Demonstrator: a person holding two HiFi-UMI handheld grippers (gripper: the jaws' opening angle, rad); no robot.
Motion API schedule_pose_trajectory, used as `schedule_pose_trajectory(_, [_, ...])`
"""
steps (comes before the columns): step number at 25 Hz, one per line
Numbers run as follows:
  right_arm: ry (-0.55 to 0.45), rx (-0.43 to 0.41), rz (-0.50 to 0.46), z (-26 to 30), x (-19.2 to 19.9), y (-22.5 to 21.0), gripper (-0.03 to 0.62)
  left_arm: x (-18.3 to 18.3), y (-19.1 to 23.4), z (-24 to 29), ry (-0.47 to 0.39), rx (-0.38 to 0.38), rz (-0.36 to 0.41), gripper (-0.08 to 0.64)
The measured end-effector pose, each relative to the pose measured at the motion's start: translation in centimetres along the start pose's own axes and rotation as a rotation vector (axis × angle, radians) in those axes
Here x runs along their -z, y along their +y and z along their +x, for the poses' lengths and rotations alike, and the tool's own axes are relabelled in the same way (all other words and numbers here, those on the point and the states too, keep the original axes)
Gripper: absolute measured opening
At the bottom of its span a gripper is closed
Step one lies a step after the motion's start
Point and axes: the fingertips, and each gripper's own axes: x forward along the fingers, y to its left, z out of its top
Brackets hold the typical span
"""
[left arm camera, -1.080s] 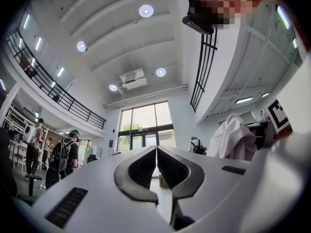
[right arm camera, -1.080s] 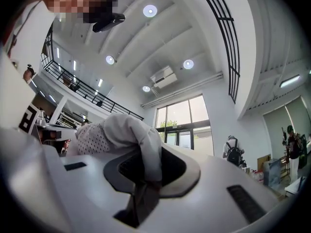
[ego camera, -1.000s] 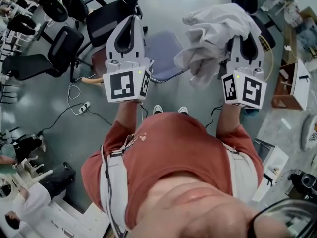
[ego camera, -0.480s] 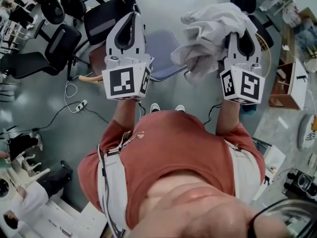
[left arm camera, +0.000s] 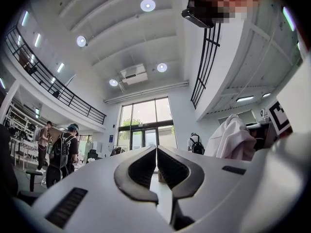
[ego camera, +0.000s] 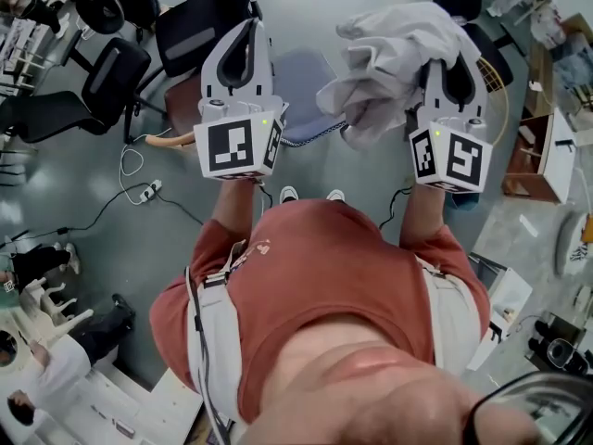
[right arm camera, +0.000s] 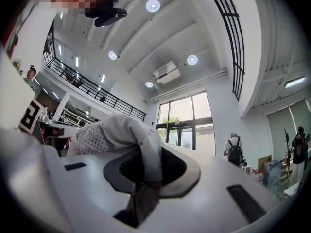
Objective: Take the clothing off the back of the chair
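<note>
Clothing (ego camera: 394, 58): crumpled pale fabric, dotted lining, clamped between right gripper (right arm camera: 148, 169) jaws.

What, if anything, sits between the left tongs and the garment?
Nothing visible. The garment is clamped in the right tongs. The left tongs, shut and empty, are beside it with only open air between them, above the chair.

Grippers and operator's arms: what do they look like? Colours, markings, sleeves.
The left gripper and right gripper are white moulded shells with black ribbed inner pads tapering to a point. Each carries a cube of black-and-white square markers with a small green light. The person wears a short-sleeved rust-red T-shirt.
</note>
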Motion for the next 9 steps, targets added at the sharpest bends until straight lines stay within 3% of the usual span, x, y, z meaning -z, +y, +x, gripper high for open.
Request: schedule_pose_trajectory(9, [0.014,-0.014,0.009,-0.2,1.4,0.2,0.071,2.1,-0.5,0.1,0.028,-0.003,-0.029,0.020])
